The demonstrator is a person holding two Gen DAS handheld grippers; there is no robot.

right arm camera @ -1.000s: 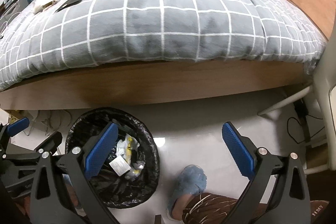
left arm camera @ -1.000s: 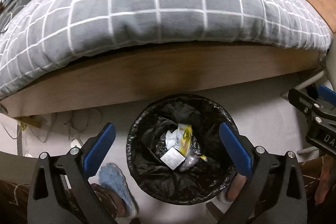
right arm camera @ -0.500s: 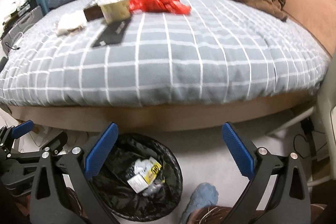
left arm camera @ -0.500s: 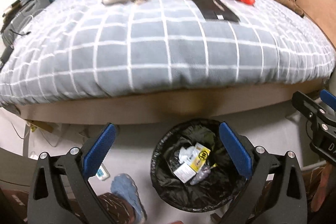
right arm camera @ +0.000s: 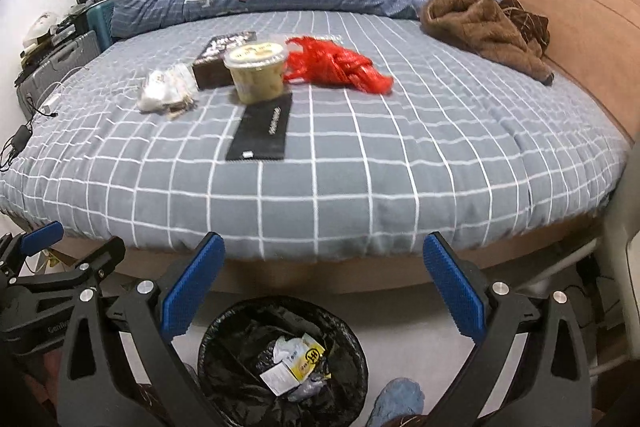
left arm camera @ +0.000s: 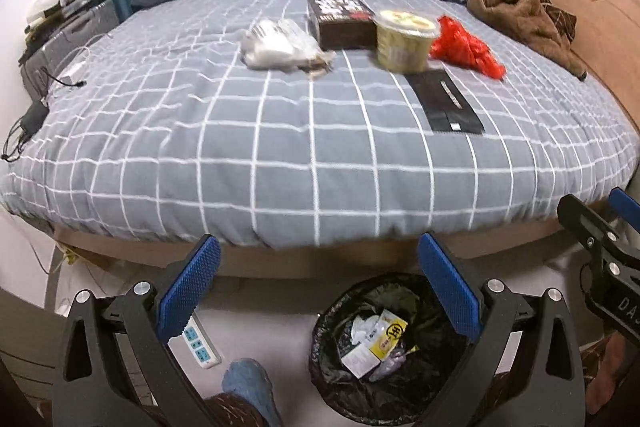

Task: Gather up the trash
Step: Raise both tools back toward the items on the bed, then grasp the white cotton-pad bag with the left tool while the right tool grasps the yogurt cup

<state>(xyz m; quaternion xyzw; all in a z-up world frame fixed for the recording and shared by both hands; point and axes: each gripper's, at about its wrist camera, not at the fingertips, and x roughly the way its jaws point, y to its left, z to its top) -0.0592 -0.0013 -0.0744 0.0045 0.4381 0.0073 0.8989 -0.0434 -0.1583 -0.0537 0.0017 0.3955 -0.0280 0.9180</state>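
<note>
Trash bin [left arm camera: 384, 347] lower in view than before, both claws raised, open.

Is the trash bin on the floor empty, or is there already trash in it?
Not empty. The trash bin with its black liner holds a few wrappers at the bottom and is far from full.

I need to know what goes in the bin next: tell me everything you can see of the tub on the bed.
The tub is a round, pale yellow-green container with a clear lid, standing upright on the checked bedspread. It stands against the dark box, beside the red bag, just behind the flat black packet. Neither gripper touches it.
</note>
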